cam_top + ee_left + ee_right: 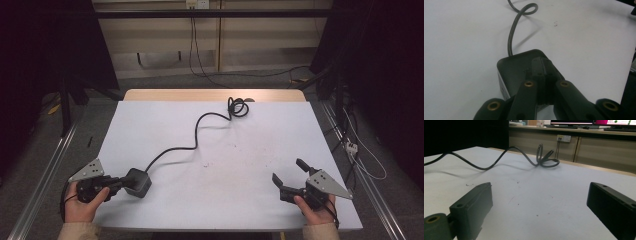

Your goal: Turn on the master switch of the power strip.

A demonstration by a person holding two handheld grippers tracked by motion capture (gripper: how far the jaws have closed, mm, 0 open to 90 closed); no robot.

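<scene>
White tabletop (250,165) under dim light, dark curtains on both sides, a wall socket at the back. From the high view, the left gripper (121,184) sits at the near left corner with its tip against a black power adapter (138,182), a squat rounded block lying on the surface. The adapter's cable (192,137) leaves its far side and snakes diagonally toward the far edge, where it ends in a loose coil (238,107) near the middle of that edge. So the long run of the cable lies from near left to far centre. Over at the near right corner the right gripper (290,171) hovers with jaws spread wide, nothing between them, pointing up and inward toward the table's middle, well apart from the adapter and the coil.

Now the left gripper view: the left gripper's tip (543,65) has its jaws pressed together, resting on top of the adapter (514,67). Whether they pinch an edge of it or merely lie on the lid is hard to tell from this angle. The cable (511,37) rises straight ahead of the jaws.

On to the right gripper view: the two jaws stand far apart at the bottom corners, and dead ahead across bare surface sits the coil (546,157), the cable trailing away to the left. By this look, the coiled end lies in line with the right gripper, the nearer one to it, while the left one already has the adapter end.
</scene>
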